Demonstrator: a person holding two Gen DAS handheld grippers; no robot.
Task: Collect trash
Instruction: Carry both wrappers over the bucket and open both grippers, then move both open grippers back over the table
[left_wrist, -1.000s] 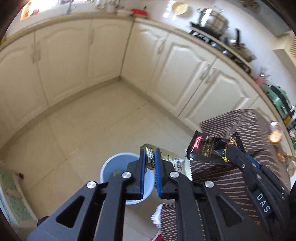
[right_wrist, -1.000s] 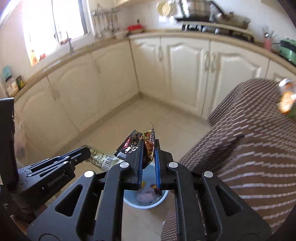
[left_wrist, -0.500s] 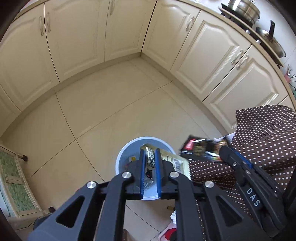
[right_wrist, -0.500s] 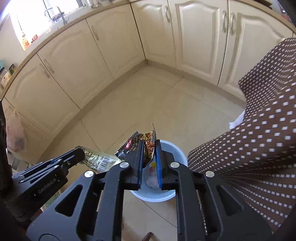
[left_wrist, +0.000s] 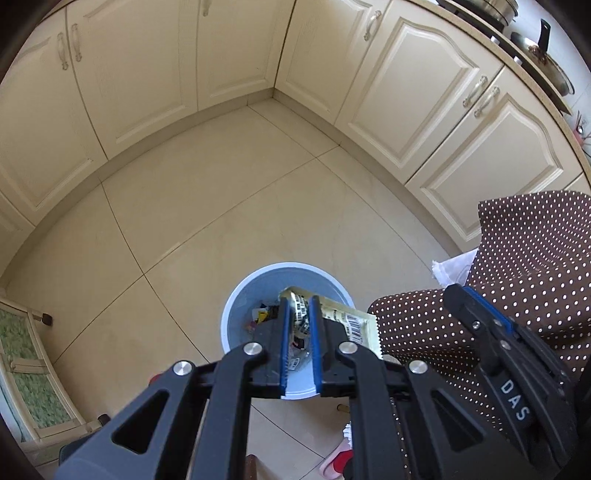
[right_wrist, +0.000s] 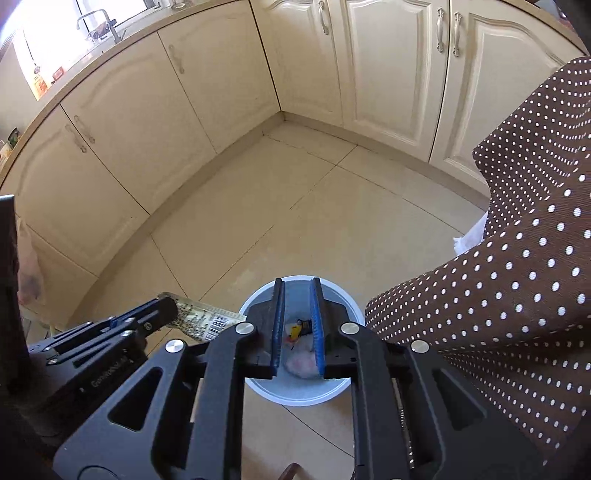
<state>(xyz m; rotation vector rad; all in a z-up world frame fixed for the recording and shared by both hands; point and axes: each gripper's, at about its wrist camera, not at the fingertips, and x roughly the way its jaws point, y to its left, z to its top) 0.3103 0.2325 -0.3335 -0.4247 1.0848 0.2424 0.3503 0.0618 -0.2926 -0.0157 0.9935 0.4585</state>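
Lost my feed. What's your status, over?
Left gripper clamps wrapper over bin. Right gripper empty above bin. Nothing blocking.

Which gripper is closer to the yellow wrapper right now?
Left. The left gripper is clamped on the wrapper over the bin; the right gripper is beside it, jaws empty.
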